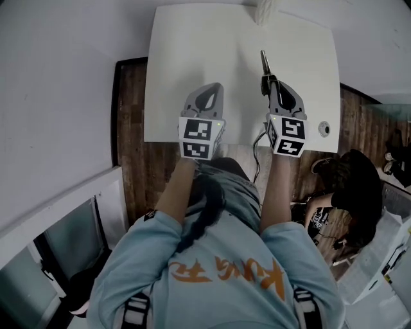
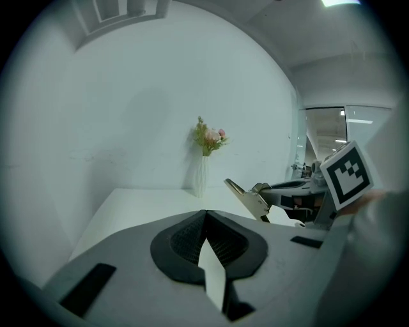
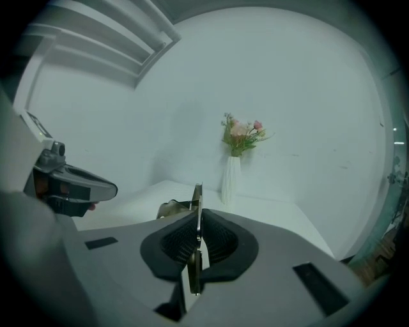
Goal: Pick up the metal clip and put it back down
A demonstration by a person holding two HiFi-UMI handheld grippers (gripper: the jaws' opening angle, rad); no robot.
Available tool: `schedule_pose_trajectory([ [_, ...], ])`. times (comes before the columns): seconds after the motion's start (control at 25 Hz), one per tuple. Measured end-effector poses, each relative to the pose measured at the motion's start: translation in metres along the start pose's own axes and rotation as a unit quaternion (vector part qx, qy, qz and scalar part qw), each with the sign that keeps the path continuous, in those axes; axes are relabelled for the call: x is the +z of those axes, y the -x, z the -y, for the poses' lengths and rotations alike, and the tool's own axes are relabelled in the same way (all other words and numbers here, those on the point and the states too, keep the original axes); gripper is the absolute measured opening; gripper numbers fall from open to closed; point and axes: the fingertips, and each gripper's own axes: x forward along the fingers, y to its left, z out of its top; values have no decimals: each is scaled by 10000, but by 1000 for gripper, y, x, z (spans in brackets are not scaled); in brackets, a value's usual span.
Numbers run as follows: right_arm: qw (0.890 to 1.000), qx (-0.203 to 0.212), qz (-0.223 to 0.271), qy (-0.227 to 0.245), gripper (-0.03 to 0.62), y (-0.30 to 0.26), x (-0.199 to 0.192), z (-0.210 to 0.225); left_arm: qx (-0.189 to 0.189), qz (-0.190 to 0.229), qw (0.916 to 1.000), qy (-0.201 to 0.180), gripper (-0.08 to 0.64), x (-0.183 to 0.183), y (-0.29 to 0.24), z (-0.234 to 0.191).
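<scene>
The metal clip (image 1: 264,64) is a thin silvery strip, and my right gripper (image 1: 268,82) is shut on its rear end. In the right gripper view the clip (image 3: 197,199) stands on edge between the black pads and juts forward past them. From the left gripper view, the clip (image 2: 248,197) tilts upward and seems to be lifted off the white table (image 1: 192,51). My left gripper (image 1: 212,90) rests over the table's near edge, left of the right one. Its jaws (image 2: 206,218) are shut with nothing between them.
A white vase with pink flowers (image 1: 264,11) stands at the table's far edge against the wall (image 2: 201,175) (image 3: 231,180). A small round fitting (image 1: 324,128) sits at the near right corner. Wooden floor and a dark bag (image 1: 353,186) lie to the right.
</scene>
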Motion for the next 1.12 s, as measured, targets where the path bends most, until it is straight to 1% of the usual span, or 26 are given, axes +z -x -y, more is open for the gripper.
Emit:
schedule_pose_trajectory([
  [0.08, 9997, 41, -166, 202, 14, -3, -12, -5, -35, -92, 10000, 10, 25, -8, -2, 2],
  [0.2, 9976, 209, -378, 537, 14, -6, -27, -16, -63, -223, 9997, 29, 25, -20, -4, 5],
  [0.32, 9931, 317, -570, 975, 14, -11, -41, -29, -77, -371, 9993, 79, 25, -35, -5, 1],
  [0.44, 9841, 370, -819, 1533, 14, -15, -57, -38, -82, -486, 9987, 138, 25, -48, -9, 0],
  [0.52, 9771, 428, -974, 1845, 14, -17, -69, -43, -81, -574, 9983, 103, 25, -57, -12, 1],
  [0.64, 9673, 542, -1164, 2188, 14, -17, -86, -52, -94, -727, 9973, 4, 25, -69, -13, 3],
  [0.76, 9561, 607, -1282, 2565, 14, -19, -97, -59, -114, -819, 9966, 33, 25, -76, -14, 3],
  [1.0, 9424, 828, -1319, 2960, 17, -21, -107, -73, -117, -905, 9958, 87, 25, -83, -19, -1],
  [1.12, 9442, 996, -1264, 2873, 26, -20, -111, -81, -90, -864, 9961, 180, 25, -82, -22, -5],
])
